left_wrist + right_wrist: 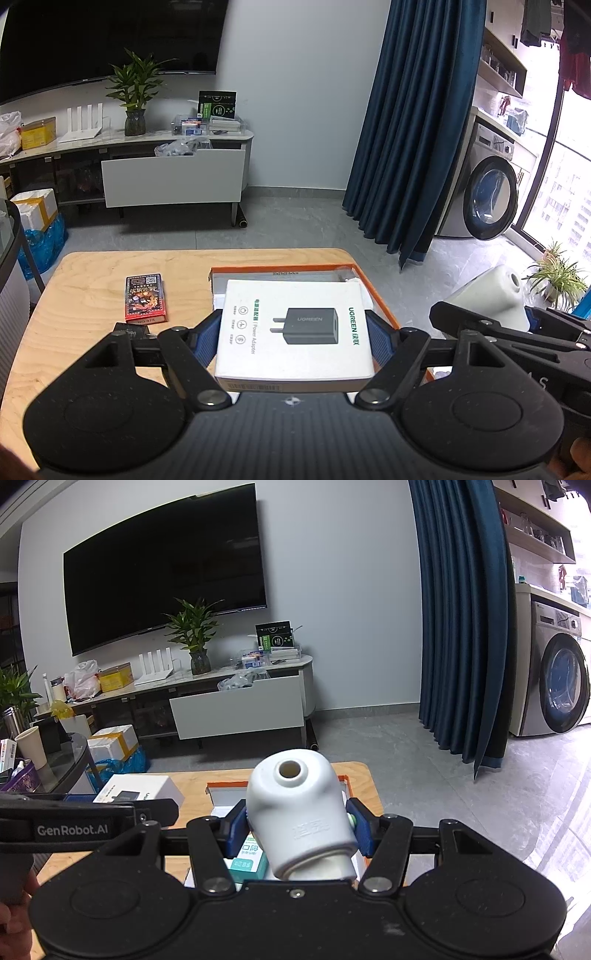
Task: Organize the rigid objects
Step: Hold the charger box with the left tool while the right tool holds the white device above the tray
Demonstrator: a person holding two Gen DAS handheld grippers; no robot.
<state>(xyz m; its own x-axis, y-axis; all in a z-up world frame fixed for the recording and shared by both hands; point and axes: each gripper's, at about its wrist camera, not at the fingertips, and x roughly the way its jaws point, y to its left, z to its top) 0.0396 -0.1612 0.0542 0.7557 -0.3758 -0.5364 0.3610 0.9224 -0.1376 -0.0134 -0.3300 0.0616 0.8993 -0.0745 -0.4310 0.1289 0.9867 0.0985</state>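
Wooden table (92,295): left gripper (291,332) clamps charger box (293,325), right gripper (299,825) pinches white bottle (299,812) over tray (380,299); tilted bottle could slip

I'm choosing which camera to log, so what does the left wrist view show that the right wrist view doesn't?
Only the left wrist view shows the red card pack lying on the table and the left tool clamping the white adapter box. Only the right wrist view shows the teal carton in the orange-rimmed box and the right tool clamping the white device. Both show the adapter box, device, orange-rimmed box and table.
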